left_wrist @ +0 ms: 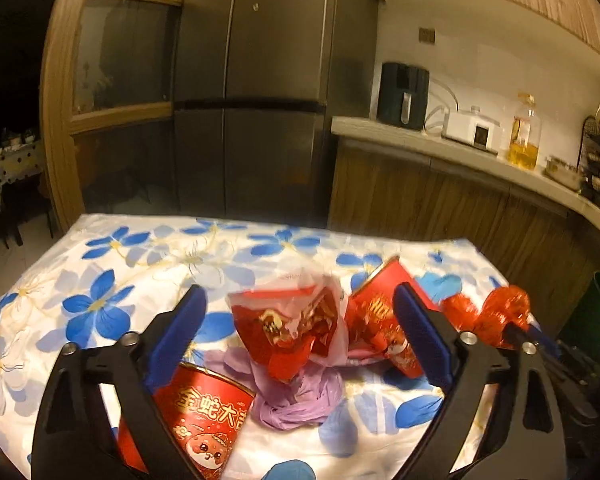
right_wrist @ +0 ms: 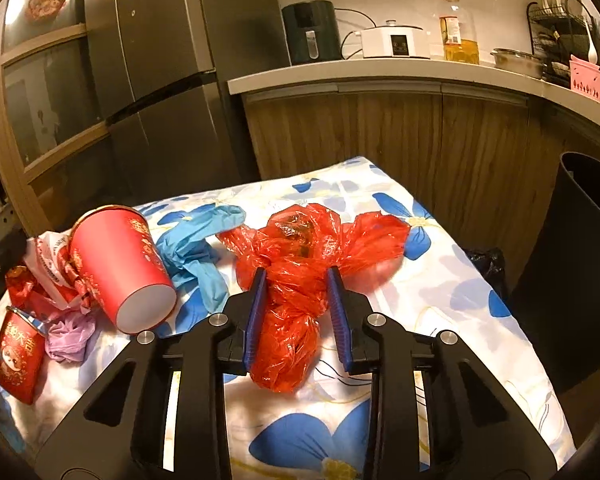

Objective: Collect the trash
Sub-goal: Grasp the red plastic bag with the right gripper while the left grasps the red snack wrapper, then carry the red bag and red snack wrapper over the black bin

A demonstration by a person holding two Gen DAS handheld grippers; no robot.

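Trash lies on a table with a blue-flowered cloth [left_wrist: 100,280]. My left gripper [left_wrist: 300,312] is open, its jaws on either side of a white bag of red wrappers [left_wrist: 292,328]. Below it lie a crumpled purple bag [left_wrist: 296,400] and a red paper cup [left_wrist: 204,420]. A second red cup [left_wrist: 376,312] lies on its side to the right. My right gripper [right_wrist: 298,284] is shut on a knotted red plastic bag [right_wrist: 300,248], and it shows in the left wrist view [left_wrist: 512,328]. A blue glove [right_wrist: 196,248] lies left of the red bag.
A dark trash bin [right_wrist: 580,264] stands on the floor right of the table. A fridge [left_wrist: 252,92] and a counter [right_wrist: 380,72] with appliances, an oil bottle and a dish rack stand behind.
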